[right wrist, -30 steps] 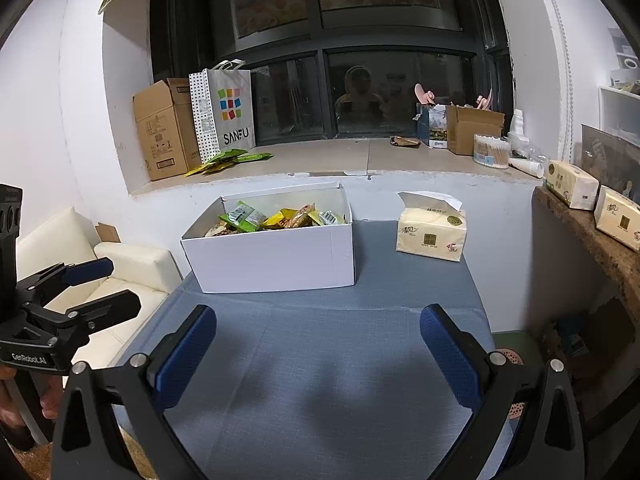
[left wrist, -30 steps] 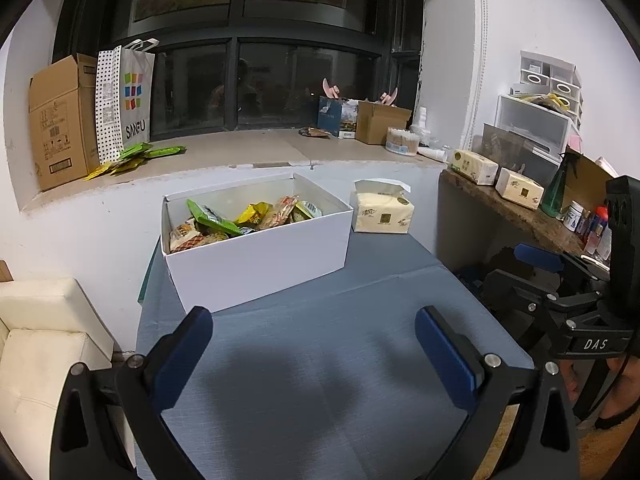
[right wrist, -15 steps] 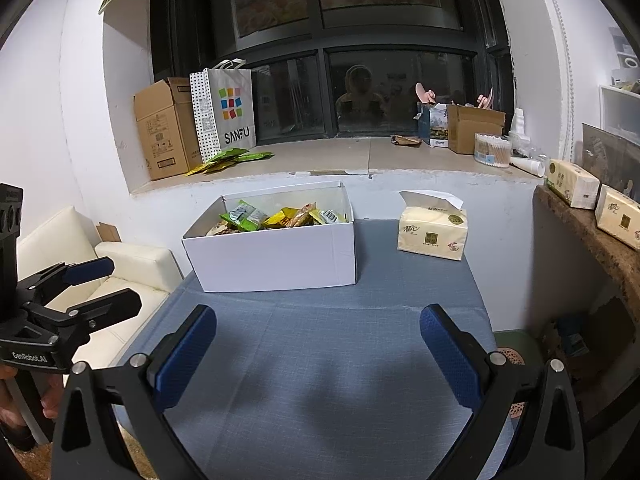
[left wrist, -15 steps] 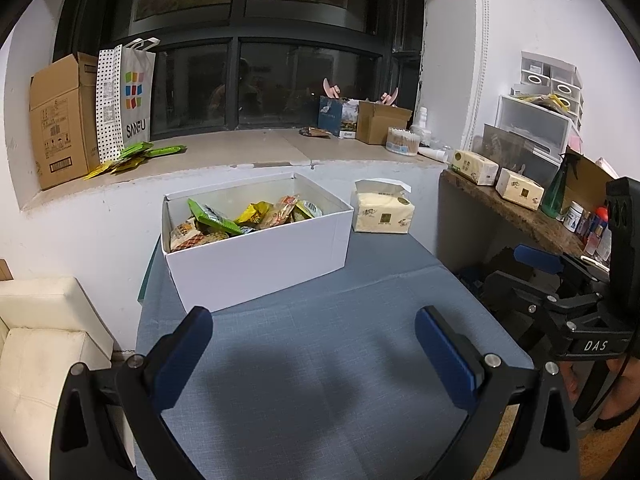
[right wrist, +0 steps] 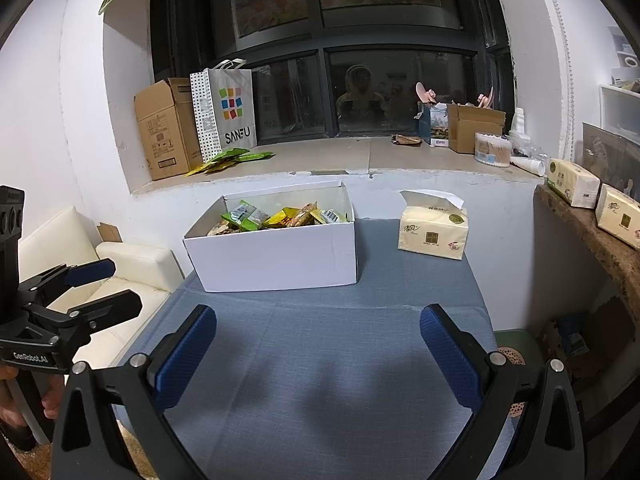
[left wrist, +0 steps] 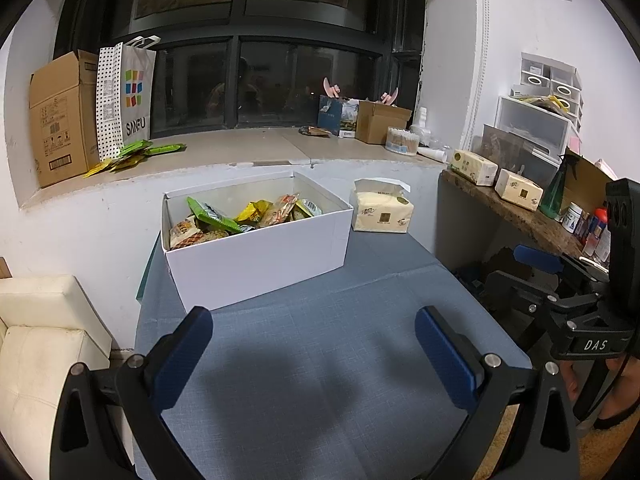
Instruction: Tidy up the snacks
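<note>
A white cardboard box (left wrist: 256, 252) (right wrist: 276, 258) stands at the back of a blue-grey clothed table (left wrist: 320, 360) (right wrist: 320, 360). Several snack packets (left wrist: 240, 218) (right wrist: 280, 216) in green, yellow and orange fill it. My left gripper (left wrist: 312, 334) hangs open over the table's near part, well short of the box, with nothing between its blue pads. My right gripper (right wrist: 318, 334) is open too, empty, also short of the box. Each gripper shows at the edge of the other's view: the right gripper (left wrist: 536, 268), the left gripper (right wrist: 100, 280).
A tissue pack (left wrist: 382, 216) (right wrist: 434, 232) sits right of the box. The windowsill holds a cardboard box (right wrist: 164, 132), a SANFU bag (right wrist: 226, 112) and green packets (right wrist: 228, 158). A cream sofa (left wrist: 36, 340) stands left, a cluttered stone shelf (left wrist: 516, 208) right.
</note>
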### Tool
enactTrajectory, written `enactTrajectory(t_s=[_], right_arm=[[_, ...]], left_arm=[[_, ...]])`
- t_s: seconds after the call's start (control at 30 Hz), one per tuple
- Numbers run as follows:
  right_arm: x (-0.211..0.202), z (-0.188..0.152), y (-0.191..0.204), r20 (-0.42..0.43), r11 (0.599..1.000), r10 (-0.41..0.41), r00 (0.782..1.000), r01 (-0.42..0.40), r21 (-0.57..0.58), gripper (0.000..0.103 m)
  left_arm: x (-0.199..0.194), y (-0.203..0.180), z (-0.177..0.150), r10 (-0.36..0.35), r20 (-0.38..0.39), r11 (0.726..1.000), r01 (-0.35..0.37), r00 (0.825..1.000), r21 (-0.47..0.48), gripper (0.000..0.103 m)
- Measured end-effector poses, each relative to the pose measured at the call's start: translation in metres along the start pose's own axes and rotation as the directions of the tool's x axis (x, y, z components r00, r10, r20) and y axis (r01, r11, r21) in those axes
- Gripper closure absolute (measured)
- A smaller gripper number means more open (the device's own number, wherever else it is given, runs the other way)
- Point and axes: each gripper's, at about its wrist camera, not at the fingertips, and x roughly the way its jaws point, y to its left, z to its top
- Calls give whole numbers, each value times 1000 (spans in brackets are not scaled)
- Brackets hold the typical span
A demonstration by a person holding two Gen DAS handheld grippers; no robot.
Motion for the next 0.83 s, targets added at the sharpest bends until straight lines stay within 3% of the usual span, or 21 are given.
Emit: enactTrajectory(t_s=[0.63,0.83], right_arm=[[0,-1,3,-1,1000,7,1000,-7,-6,0],[0,-2,3,-1,1000,11,1000,-11,-6,0]], left_arm=[[-1,-4,-1,-5,-5,1000,5,1000,-3,0],[-5,-7,-2,15,29,1000,-15,999,9,0]])
